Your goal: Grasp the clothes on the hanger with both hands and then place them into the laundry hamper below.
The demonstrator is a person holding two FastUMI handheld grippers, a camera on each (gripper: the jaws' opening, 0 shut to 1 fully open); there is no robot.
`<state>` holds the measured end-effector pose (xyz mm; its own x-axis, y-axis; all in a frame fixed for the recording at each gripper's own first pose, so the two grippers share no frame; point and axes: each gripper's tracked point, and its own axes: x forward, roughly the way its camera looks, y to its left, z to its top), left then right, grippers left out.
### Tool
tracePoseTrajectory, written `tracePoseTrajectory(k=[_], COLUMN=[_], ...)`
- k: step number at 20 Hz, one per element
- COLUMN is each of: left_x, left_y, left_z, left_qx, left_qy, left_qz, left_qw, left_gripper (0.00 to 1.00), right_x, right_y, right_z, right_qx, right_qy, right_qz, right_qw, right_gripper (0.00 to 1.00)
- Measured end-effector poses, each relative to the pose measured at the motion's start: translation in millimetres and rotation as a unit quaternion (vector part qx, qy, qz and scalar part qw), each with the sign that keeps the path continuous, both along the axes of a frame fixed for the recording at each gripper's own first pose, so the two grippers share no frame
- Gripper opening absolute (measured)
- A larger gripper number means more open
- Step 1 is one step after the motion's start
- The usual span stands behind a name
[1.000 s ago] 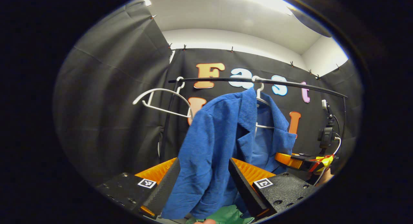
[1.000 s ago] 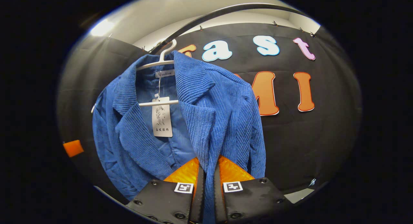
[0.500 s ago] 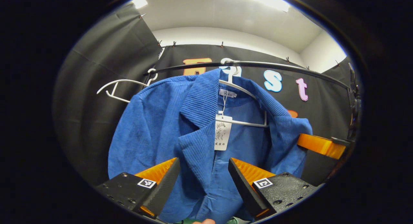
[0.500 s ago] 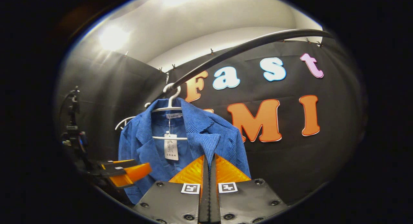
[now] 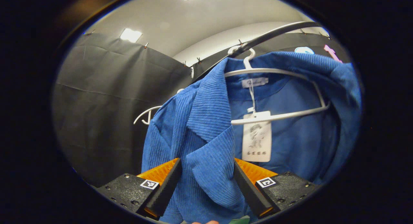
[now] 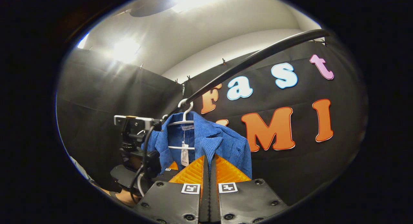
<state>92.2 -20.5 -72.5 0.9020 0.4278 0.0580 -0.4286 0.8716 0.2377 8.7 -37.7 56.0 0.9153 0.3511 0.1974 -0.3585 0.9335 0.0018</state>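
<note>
Jacket (image 5: 206, 127): hung lengthwise on hanger (image 5: 277, 117), lapel between the fingers.
Left gripper (image 5: 206, 182): agape, nearer.
Right gripper (image 6: 209, 172): closed, empty, farther back.

The left gripper (image 5: 206, 188) has been brought close to the blue jacket (image 5: 209, 133), whose lapel now lies between the parted fingers (image 5: 161, 195). The right gripper (image 6: 208, 188) has been drawn back from the jacket, its fingers closed together with no cloth between them.
</note>
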Motion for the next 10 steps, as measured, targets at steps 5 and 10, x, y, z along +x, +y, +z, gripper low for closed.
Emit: tracePoseTrajectory(k=[5,10], left_x=[-11.5,-32.3], left_y=[51.4,38.9], left_z=[-8.1,14.1], left_qx=[0.025,-0.016], left_qy=[0.034,0.098], left_qz=[0.007,-0.103], left_qw=[0.999,0.990], left_gripper=[0.61,0.03], right_x=[10.2,27.7], right_y=[-5.7,-3.2], right_z=[-2.8,-14.8], right_qx=[-0.002,-0.005], right_qy=[0.000,0.009], right_qz=[-0.002,-0.039], right_qw=[1.000,0.999], right_gripper=[0.07,0.07])
